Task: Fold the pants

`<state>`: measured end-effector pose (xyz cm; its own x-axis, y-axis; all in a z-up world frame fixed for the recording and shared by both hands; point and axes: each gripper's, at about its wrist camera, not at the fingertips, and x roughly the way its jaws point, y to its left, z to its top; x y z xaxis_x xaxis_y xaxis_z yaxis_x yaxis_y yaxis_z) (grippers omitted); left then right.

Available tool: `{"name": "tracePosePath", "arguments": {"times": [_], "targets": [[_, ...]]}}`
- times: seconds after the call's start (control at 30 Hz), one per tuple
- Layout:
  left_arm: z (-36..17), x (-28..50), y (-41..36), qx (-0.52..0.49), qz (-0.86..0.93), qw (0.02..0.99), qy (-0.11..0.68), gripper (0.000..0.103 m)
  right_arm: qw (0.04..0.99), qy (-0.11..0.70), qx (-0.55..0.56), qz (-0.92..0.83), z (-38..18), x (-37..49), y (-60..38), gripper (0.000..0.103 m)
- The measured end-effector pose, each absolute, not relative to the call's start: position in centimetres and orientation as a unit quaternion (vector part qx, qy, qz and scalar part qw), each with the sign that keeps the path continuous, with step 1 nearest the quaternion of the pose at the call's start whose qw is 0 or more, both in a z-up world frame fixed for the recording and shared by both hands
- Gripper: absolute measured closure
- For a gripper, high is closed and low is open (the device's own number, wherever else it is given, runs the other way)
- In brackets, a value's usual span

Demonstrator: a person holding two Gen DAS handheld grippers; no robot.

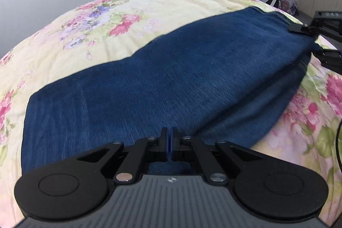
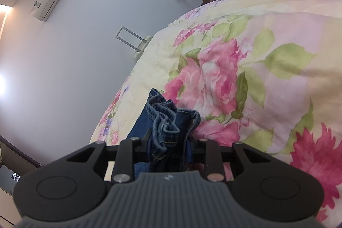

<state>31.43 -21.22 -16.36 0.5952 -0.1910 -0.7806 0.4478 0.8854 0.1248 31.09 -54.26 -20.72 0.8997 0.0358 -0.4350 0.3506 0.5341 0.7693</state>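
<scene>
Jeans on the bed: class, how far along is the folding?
Done: the jeans lie flat as one long band on the floral quilt. In hand: the right gripper clamps a bunched end; the left gripper is shut. Left: folding the length over.

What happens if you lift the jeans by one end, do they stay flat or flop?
Probably flop: the jeans bunch into soft folds where the right gripper pinches them. They look thick, so likely heavy enough to sag. On the quilt they should drag, not slide easily.
</scene>
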Motion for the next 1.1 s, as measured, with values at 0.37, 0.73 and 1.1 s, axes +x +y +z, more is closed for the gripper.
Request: {"name": "tracePosePath", "arguments": {"times": [0.37,0.73,1.1], "targets": [[-17.9,31.7,-21.3,0.124,-0.183,0.869,0.443,0.103,0.854,0.197,0.475,-0.081,-21.1,31.4,-54.3,0.079],[-16.5,24.7,-18.3,0.093,-0.282,0.832,0.468,0.093,0.877,0.19,0.436,-0.066,-18.8,31.2,-53.3,0.079],[-9.4,27.3,-5.7,0.023,-0.152,0.925,0.347,0.093,0.928,0.184,0.317,-0.06,-10.6,31.7,-46.7,0.079]]}}
